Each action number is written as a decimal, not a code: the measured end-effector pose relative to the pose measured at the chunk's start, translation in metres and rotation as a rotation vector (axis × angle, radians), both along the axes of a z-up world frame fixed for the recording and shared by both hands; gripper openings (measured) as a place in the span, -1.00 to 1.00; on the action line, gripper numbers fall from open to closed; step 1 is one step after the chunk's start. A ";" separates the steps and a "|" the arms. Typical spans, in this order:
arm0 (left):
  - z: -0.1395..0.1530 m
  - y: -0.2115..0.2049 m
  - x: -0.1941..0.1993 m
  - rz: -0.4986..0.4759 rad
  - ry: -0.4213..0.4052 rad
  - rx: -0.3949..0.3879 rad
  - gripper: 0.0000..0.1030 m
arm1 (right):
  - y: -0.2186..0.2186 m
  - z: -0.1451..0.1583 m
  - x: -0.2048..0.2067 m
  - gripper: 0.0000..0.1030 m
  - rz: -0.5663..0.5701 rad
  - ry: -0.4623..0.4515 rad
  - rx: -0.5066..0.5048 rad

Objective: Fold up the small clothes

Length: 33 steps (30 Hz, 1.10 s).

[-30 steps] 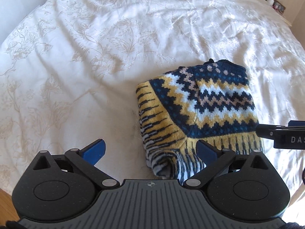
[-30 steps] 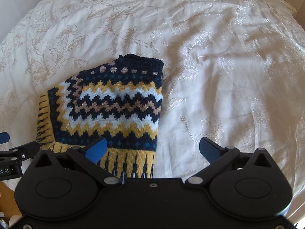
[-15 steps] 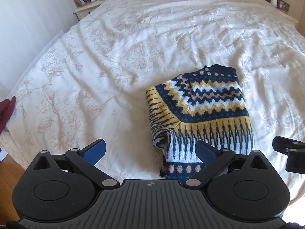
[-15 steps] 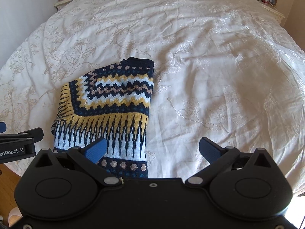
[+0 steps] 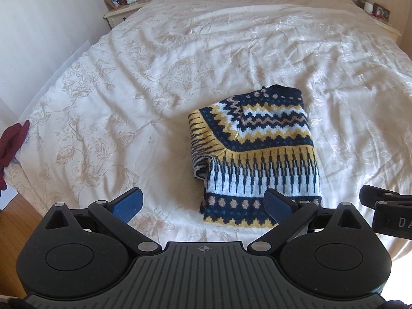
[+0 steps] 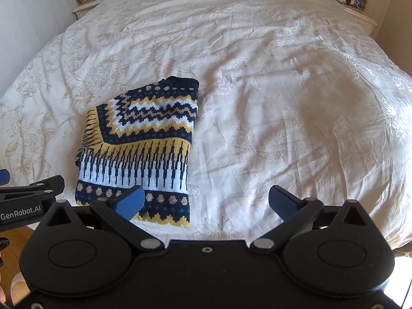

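Observation:
A small knitted sweater [image 5: 255,152] in navy, yellow and white zigzag pattern lies folded into a compact rectangle near the bed's front edge; it also shows in the right wrist view [image 6: 139,152]. My left gripper [image 5: 203,203] is open and empty, held above and in front of the sweater's near hem. My right gripper [image 6: 206,202] is open and empty, above the bedspread to the right of the sweater. Neither gripper touches the sweater.
The sweater rests on a white floral bedspread [image 5: 154,77]. A nightstand [image 5: 123,7] with a clock and frame stands at the far left, another nightstand [image 6: 360,10] at the far right. A dark red cloth [image 5: 10,144] hangs at the left edge. Wooden floor [image 5: 15,211] shows below.
Both grippers have pulled back and up from the sweater, so more of the bed and room shows. The folded sweater has stayed in place.

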<state>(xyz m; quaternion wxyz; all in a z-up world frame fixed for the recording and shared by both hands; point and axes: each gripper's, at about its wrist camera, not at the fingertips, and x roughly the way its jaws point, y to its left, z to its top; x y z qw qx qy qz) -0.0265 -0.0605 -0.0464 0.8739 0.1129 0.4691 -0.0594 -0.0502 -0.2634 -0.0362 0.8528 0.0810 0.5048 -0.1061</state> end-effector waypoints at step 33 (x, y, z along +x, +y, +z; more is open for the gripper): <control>0.004 0.009 -0.015 0.018 0.062 -0.026 0.97 | 0.010 0.007 -0.020 0.97 -0.009 -0.008 -0.014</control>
